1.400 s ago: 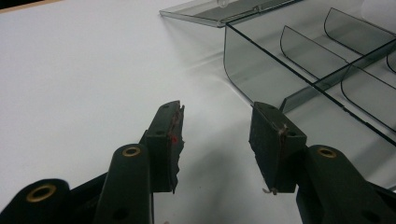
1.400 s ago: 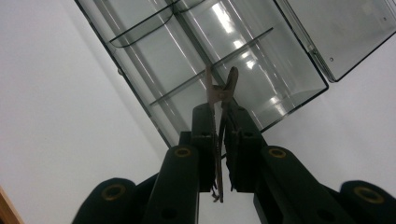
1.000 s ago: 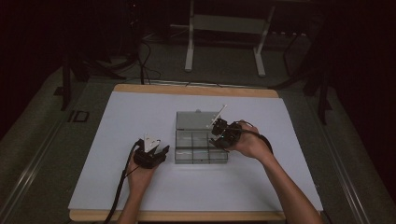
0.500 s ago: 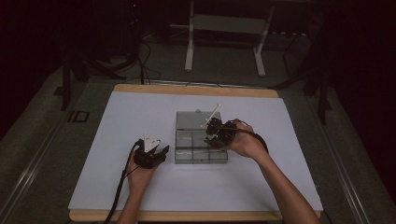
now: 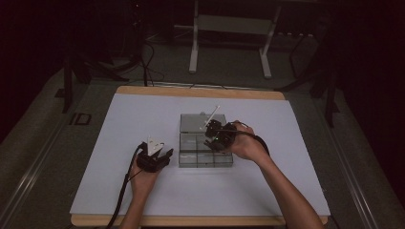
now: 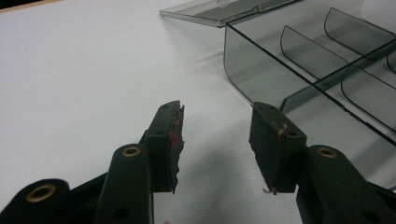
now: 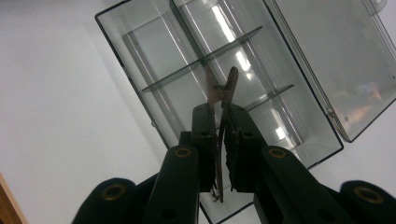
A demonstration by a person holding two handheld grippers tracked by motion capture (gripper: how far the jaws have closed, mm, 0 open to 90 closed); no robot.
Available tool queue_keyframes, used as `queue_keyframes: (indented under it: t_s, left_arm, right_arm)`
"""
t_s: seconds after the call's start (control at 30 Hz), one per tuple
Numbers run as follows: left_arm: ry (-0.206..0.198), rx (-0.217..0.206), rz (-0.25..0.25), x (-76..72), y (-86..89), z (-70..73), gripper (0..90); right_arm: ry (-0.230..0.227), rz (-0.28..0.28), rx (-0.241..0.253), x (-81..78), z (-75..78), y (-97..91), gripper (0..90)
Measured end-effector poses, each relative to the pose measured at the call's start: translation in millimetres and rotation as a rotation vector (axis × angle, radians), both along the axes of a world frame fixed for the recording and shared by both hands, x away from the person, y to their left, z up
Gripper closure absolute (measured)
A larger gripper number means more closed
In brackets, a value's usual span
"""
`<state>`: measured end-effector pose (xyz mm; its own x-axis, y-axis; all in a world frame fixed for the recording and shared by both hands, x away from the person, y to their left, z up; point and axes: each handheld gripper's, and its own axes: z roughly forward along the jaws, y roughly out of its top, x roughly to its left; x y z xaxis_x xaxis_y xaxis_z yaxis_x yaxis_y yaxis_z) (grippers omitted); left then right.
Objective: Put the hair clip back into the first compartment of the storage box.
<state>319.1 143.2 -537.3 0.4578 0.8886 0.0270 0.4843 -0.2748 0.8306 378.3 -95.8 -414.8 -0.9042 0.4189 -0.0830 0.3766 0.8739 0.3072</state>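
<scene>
A clear smoke-tinted compartment box (image 5: 205, 153) lies in the middle of the white table, its lid (image 5: 193, 122) folded open at the far side. My right gripper (image 5: 213, 137) hovers over the box's right half, shut on a small brown metal clip. In the right gripper view the clip (image 7: 221, 87) sticks out past the gripper (image 7: 220, 112), above the divided compartments (image 7: 163, 56). My left gripper (image 5: 165, 155) rests on the table just left of the box. Its jaws stand open with nothing between them (image 6: 217, 135), and the box wall (image 6: 247, 70) is close ahead to the right.
The open lid (image 7: 336, 56) lies flat beside the box, hinged to it. White table surface (image 5: 119, 143) spreads around the box to a wooden edge (image 5: 200, 91). Beyond the table are dark floor, cables and a white stand (image 5: 193, 52).
My right gripper has edged a little to the left over the box, still holding the clip. The left gripper has stayed where it was.
</scene>
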Motion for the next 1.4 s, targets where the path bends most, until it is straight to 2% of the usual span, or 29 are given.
queue_keyframes:
  t_s: [0.83, 1.4]
  left_arm:
    - [-0.002, 0.002, -0.002, -0.2, 0.0, 0.0, 54.4]
    - [-0.003, 0.000, -0.004, -0.3, 0.0, 0.0, 54.4]
  right_arm:
    - [0.014, -0.005, -0.002, 11.5, -3.8, 28.2, 82.9]
    - [0.020, -0.016, -0.008, 21.2, -10.5, 38.6, 82.9]
